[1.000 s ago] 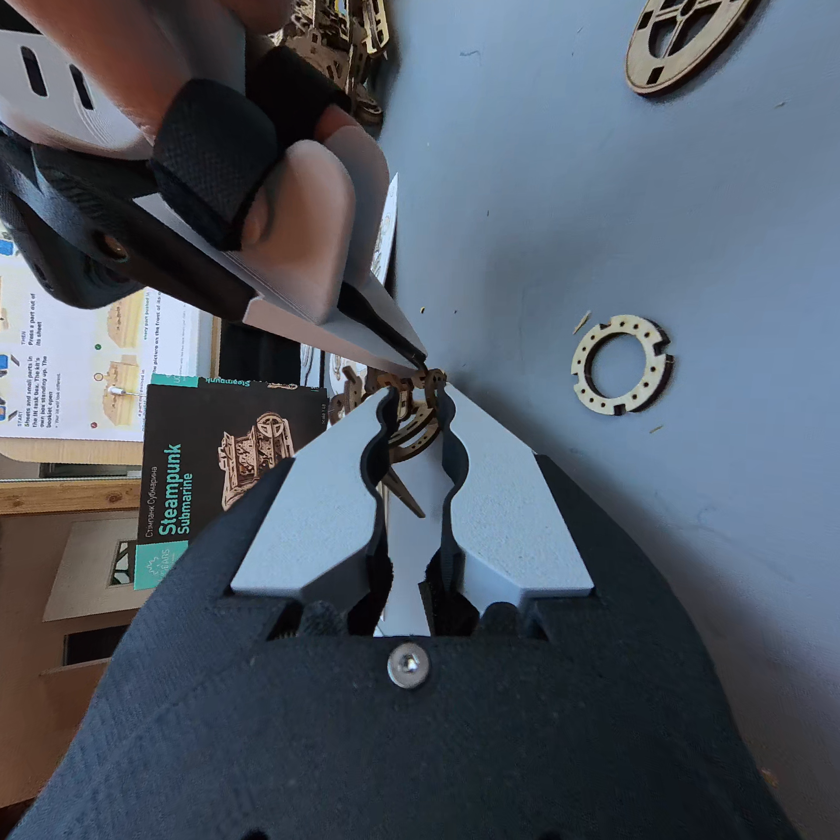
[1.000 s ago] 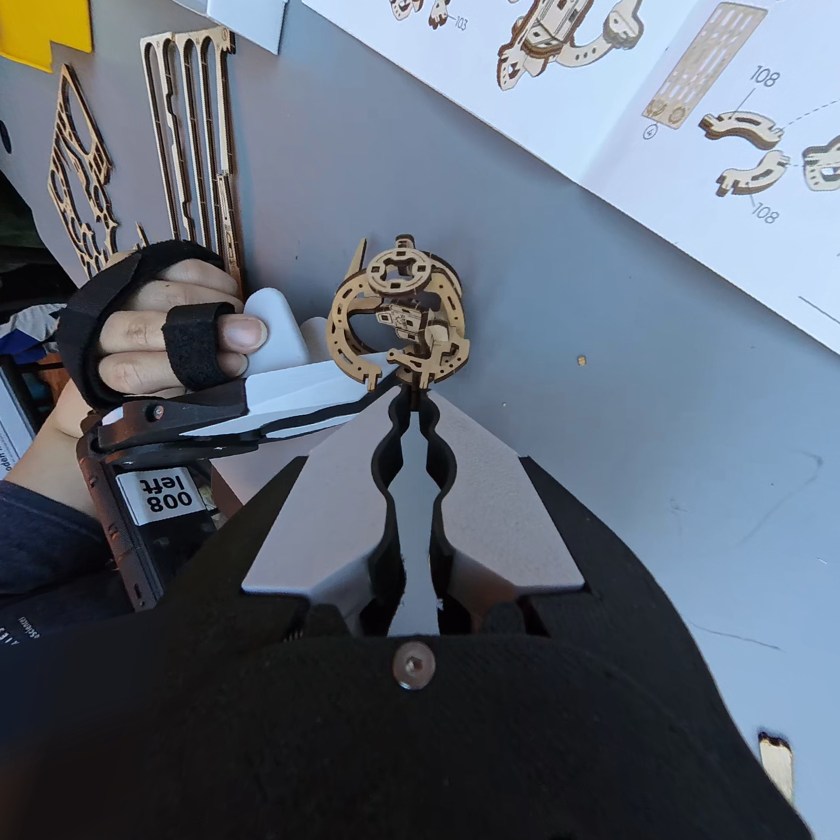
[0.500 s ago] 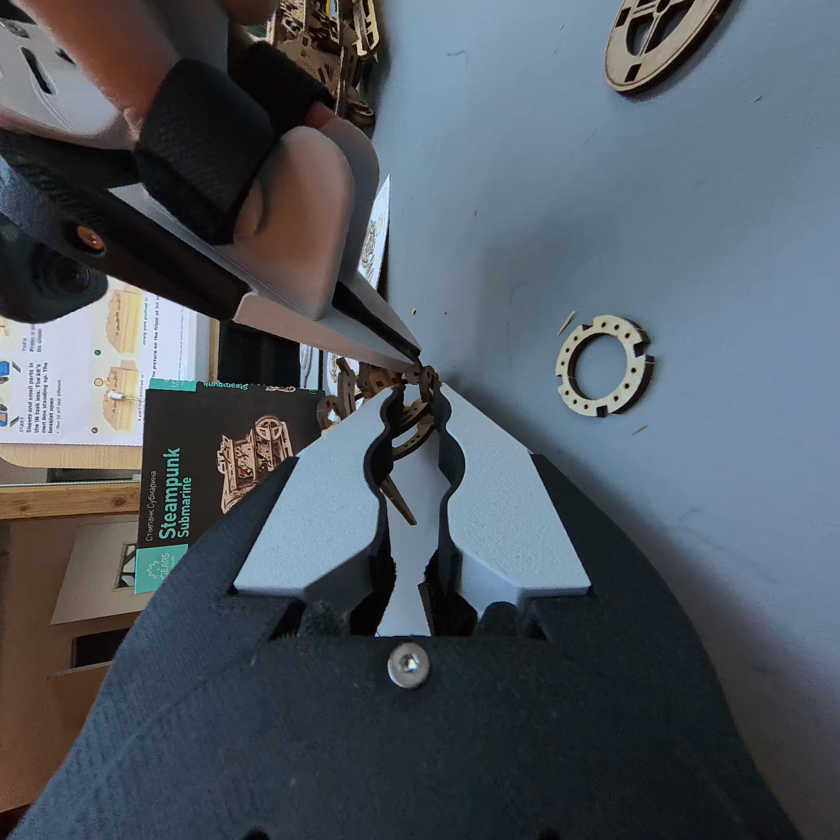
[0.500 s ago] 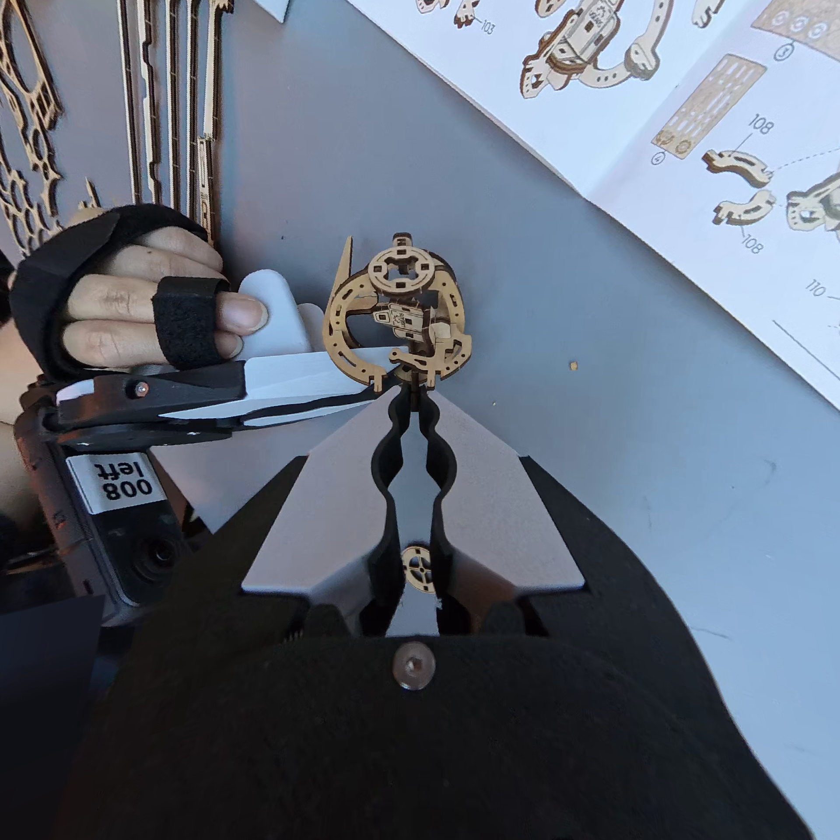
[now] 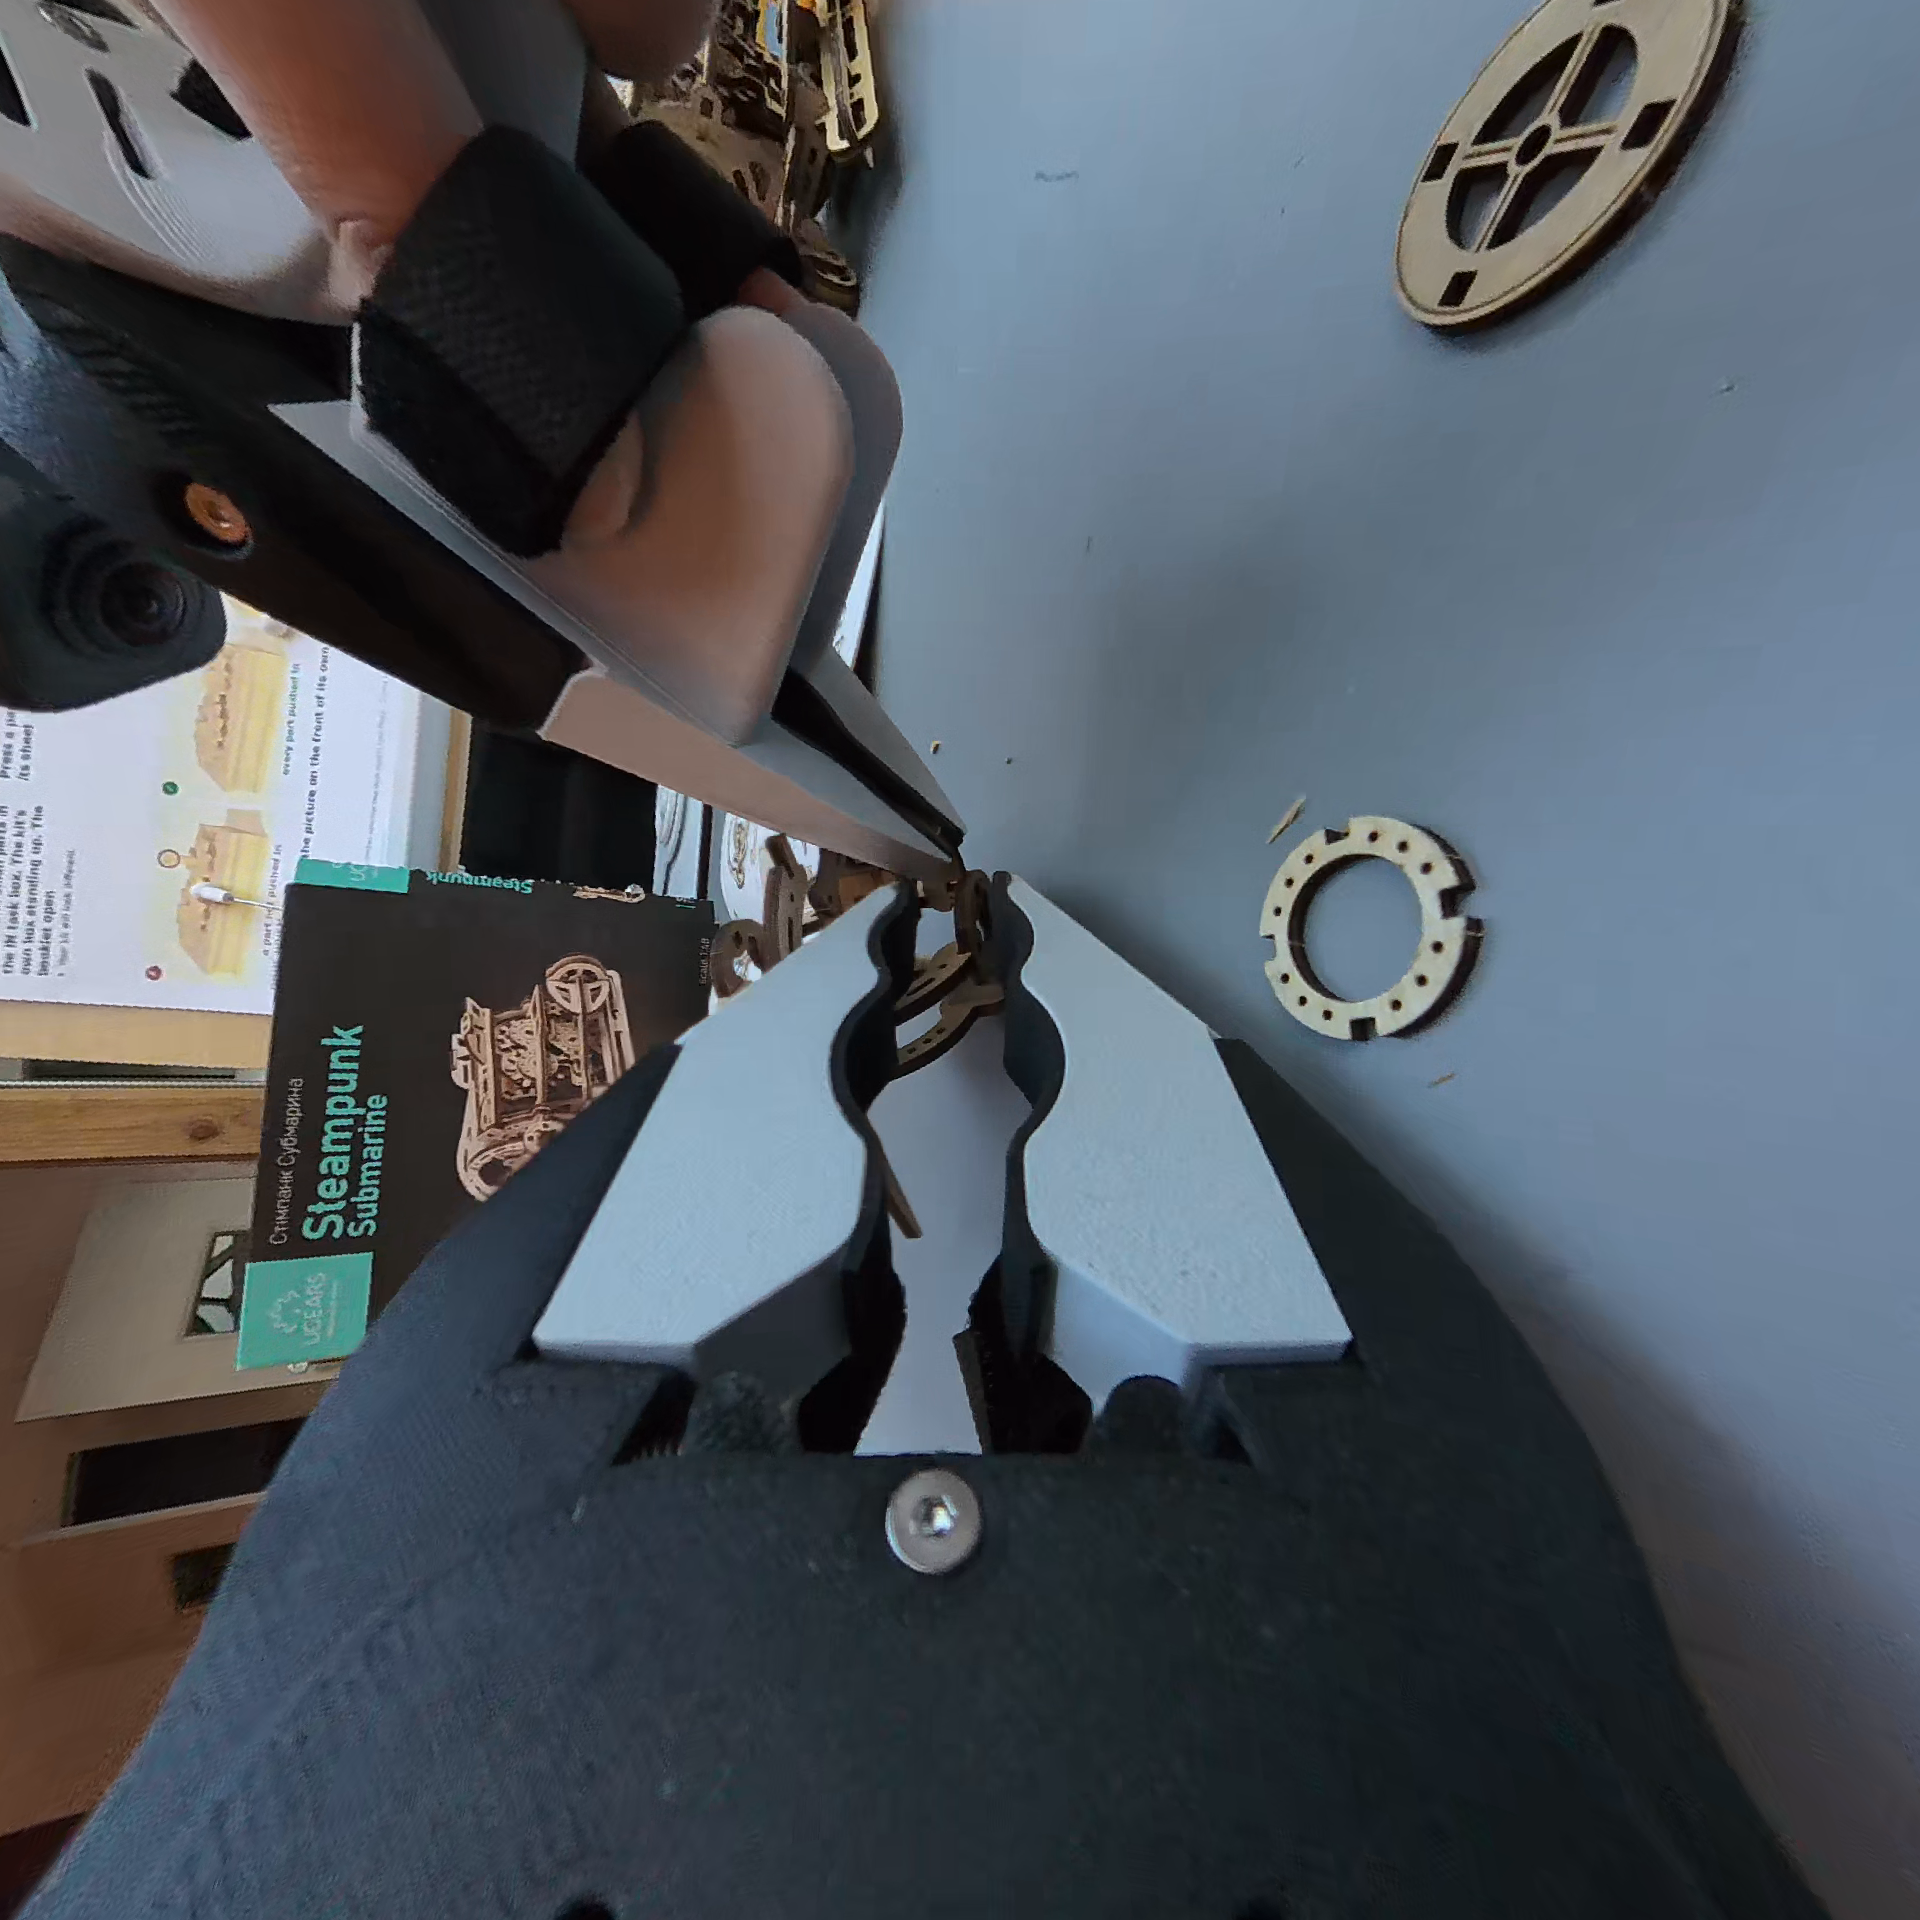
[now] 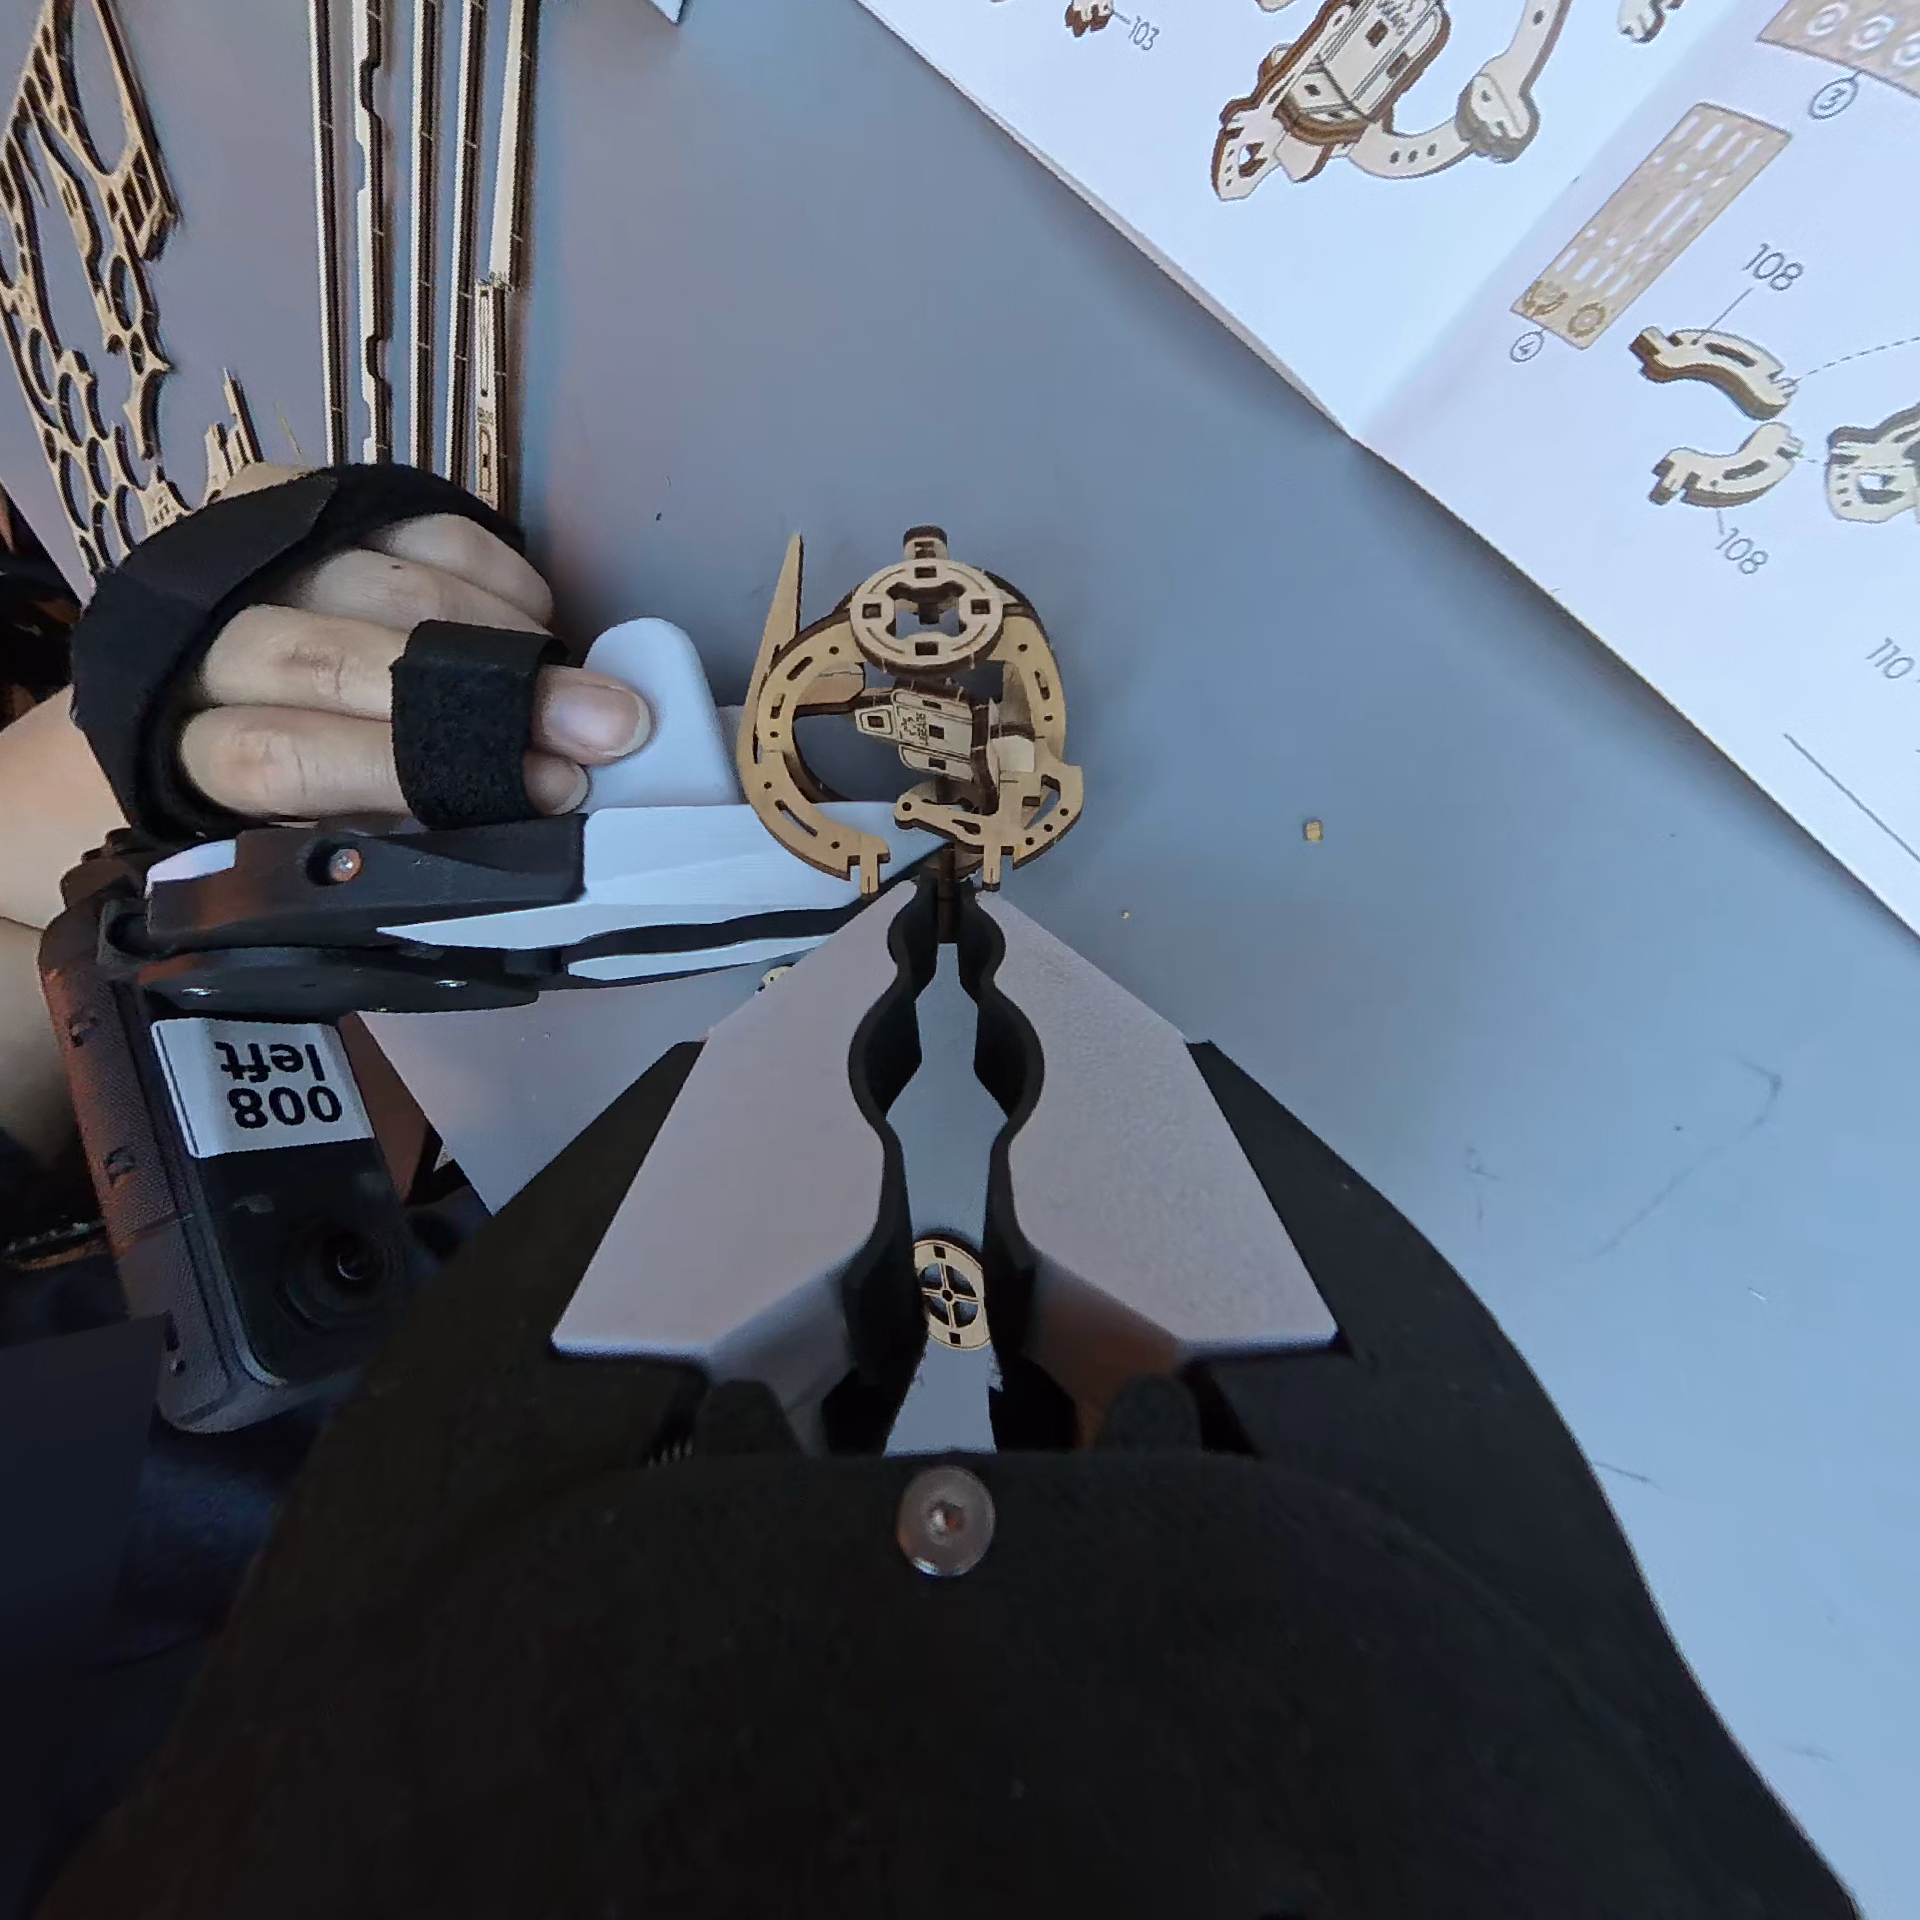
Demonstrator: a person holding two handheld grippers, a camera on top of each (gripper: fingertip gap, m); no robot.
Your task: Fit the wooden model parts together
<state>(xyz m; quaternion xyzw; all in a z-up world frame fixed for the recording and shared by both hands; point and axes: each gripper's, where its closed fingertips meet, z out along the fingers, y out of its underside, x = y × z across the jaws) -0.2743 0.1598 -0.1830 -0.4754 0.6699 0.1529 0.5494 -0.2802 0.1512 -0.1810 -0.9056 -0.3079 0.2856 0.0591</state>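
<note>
A small wooden assembly [image 6: 914,727] of curved laser-cut arms, a round slotted disc on top and a small block inside is held between both grippers above the grey table [image 6: 1351,1039]. My right gripper [image 6: 943,906] is shut on a thin peg at its bottom. My left gripper [image 6: 878,888] comes in from the left, shut on the assembly's lower curved arm. In the left wrist view the assembly [image 5: 951,977] sits between my left gripper's tips [image 5: 956,899], and the right gripper [image 5: 948,840] meets it from the upper left.
A flat toothed wooden ring [image 5: 1371,930] and a spoked wooden disc [image 5: 1558,156] lie on the table. A dark kit box [image 5: 468,1060] and a paper sheet [image 5: 156,831] are at the left. An open instruction booklet [image 6: 1558,260] and cut-out wooden sheets [image 6: 104,260] lie behind. Less than 4 cm separates the two grippers' tips.
Both grippers kept their hold and shifted together slightly. The left gripper's handle swung lower in the right wrist view, and the spoked disc on the table came into sight between the right fingers.
</note>
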